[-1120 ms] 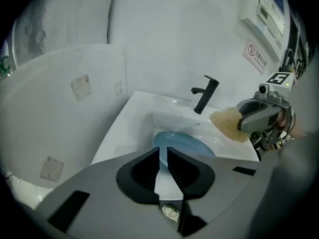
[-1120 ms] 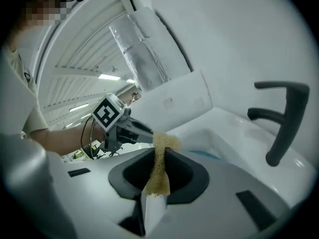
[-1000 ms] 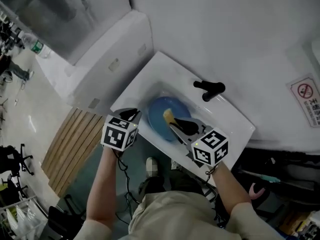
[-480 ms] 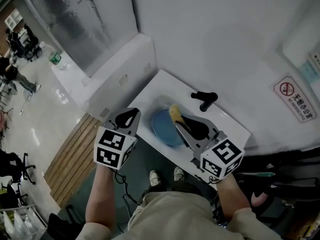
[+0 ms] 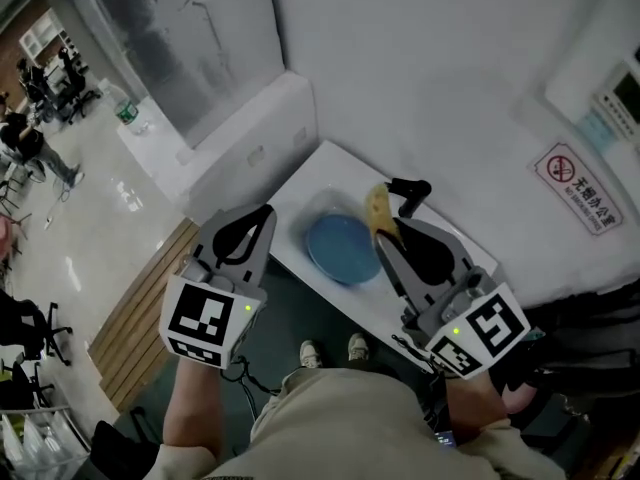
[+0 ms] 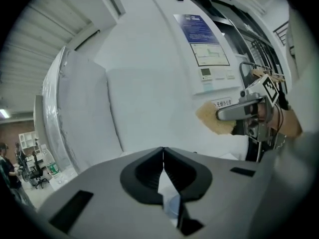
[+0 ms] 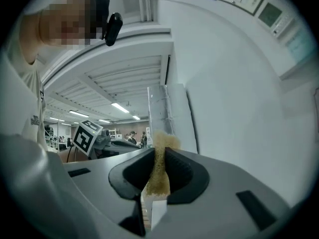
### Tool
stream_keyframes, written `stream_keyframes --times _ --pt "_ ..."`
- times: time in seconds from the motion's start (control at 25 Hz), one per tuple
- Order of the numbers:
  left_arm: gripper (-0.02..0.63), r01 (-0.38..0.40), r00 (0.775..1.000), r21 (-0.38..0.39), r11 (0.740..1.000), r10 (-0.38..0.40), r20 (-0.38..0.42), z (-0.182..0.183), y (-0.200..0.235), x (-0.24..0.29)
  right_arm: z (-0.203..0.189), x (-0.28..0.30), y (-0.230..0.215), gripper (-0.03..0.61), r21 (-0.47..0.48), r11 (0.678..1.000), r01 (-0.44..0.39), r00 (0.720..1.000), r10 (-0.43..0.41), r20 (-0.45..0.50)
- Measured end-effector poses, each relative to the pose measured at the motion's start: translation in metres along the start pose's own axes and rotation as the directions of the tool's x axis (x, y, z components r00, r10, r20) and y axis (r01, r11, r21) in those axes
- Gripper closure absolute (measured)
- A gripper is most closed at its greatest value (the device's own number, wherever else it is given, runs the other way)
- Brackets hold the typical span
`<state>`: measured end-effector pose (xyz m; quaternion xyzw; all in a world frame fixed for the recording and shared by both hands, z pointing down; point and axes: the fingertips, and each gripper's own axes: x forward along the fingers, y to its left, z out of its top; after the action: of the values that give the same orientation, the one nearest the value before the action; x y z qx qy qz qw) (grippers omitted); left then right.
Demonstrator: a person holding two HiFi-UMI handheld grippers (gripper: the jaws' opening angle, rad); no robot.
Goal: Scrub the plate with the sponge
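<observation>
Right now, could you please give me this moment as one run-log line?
left gripper: just closed, empty | right gripper: shut on sponge, clear of plate | plate: in sink, not held

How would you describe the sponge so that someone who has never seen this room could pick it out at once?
Find the white sink set against the white wall, with a blue plate lying in its basin. Just above the plate, near the black tap, the right gripper pinches the sponge. It is the only yellowish, rough-looking thing there.
</observation>
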<state>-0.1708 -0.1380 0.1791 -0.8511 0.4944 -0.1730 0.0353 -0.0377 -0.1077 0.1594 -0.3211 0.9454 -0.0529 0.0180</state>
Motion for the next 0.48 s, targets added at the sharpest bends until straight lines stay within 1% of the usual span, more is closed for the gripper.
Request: stream_keyframes --times 0.08,0.12,0.28,0.36,0.48 --pt "0.606 -0.014 1.000 0.024 1.000 0.014 0.015 0.009 -0.004 -0.010 0.011 -0.011 0.006 0.509 -0.016 1.000 0.004 1.000 -0.004 0.024" --pt "0.606 -0.019 0.999 0.025 1.000 0.018 0.028 0.014 -0.007 -0.014 0.015 -0.016 0.009 0.509 -0.021 1.000 0.003 0.999 -0.002 0.033" --pt "0.606 -0.017 0.997 -0.007 1.000 0.017 0.081 0.028 -0.021 -0.030 0.023 -0.032 0.020 0.509 -0.058 0.998 -0.004 0.999 0.007 0.035" --pt "0.606 -0.009 0.996 -0.008 1.000 0.010 0.085 0.028 -0.029 -0.036 0.021 -0.039 0.024 0.509 -0.070 0.998 -0.008 1.000 0.009 0.024" --pt "0.606 -0.007 0.998 0.006 1.000 0.007 0.068 0.025 -0.041 -0.044 0.016 -0.047 0.031 0.509 -0.064 0.998 -0.013 1.000 0.013 0.005"
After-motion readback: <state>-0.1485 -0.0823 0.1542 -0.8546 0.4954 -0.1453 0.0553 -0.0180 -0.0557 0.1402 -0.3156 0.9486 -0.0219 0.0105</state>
